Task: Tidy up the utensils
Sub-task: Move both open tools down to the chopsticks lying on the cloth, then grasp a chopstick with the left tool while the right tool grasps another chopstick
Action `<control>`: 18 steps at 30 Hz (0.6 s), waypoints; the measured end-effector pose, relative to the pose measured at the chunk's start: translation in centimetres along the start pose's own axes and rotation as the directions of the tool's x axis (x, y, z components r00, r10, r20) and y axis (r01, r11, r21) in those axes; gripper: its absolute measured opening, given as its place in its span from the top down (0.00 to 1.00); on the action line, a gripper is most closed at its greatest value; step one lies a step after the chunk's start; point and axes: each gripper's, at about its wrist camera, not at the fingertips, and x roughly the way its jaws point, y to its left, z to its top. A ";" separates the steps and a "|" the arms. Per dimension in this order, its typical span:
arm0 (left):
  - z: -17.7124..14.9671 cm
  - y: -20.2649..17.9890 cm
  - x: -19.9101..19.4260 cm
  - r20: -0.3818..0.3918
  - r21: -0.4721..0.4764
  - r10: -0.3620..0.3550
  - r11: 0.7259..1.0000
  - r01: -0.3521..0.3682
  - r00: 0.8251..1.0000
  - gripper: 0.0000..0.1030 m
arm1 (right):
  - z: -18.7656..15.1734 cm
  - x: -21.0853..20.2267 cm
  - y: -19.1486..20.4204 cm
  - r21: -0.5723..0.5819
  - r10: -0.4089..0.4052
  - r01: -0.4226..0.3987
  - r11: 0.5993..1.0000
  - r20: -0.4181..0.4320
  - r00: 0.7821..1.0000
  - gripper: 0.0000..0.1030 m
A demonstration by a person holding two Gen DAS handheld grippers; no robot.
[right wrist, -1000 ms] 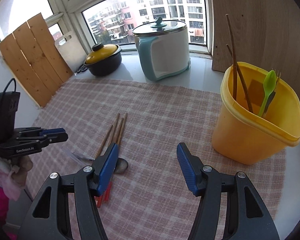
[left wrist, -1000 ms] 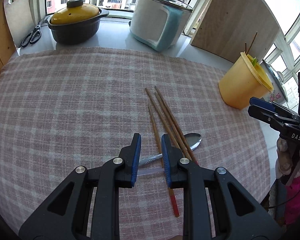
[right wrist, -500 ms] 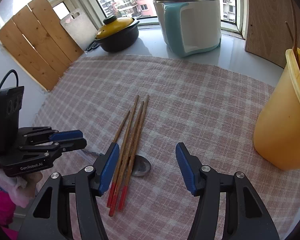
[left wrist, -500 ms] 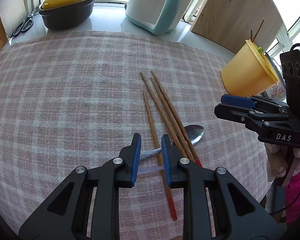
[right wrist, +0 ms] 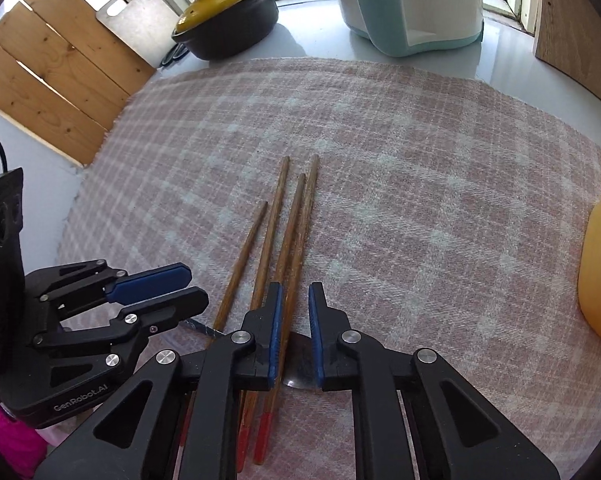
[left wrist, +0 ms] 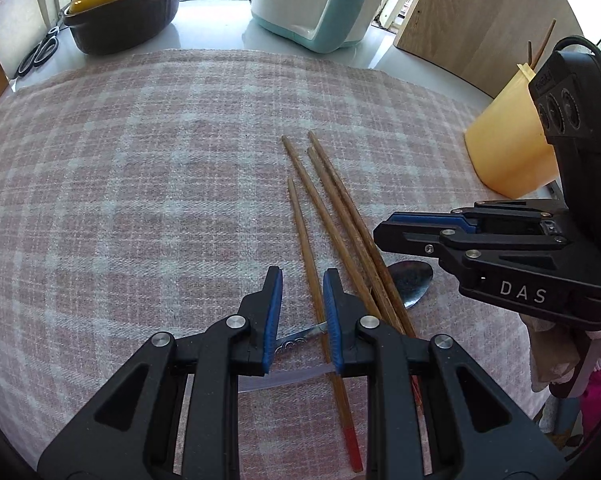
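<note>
Chopsticks (right wrist: 278,248) on checked cloth (right wrist: 400,200), right tool (right wrist: 292,312) closing above their red-tipped ends

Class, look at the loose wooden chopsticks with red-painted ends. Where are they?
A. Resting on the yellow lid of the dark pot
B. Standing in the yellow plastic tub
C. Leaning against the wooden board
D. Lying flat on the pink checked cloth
D: the four wooden chopsticks with red-painted ends lie side by side on the pink checked cloth.
</note>
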 end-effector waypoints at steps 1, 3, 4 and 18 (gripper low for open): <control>0.0 0.0 0.1 0.000 0.002 0.003 1.000 -0.003 1.000 0.81 | 0.1 0.2 0.0 0.003 0.002 -0.002 1.000 -0.005 1.000 0.90; 0.1 -0.1 0.2 0.000 0.006 0.003 1.000 -0.003 1.000 0.81 | 0.2 0.4 0.1 0.004 0.003 -0.003 1.000 -0.009 1.000 0.91; 0.2 -0.1 0.3 0.001 0.007 0.005 1.000 -0.005 1.000 0.81 | 0.3 0.4 0.1 0.004 0.002 -0.002 1.000 -0.011 1.000 0.91; 0.3 -0.8 1.4 -0.007 0.045 0.035 0.998 -0.035 0.999 0.81 | 0.5 1.5 0.3 -0.020 -0.047 0.047 0.999 -0.043 0.998 0.92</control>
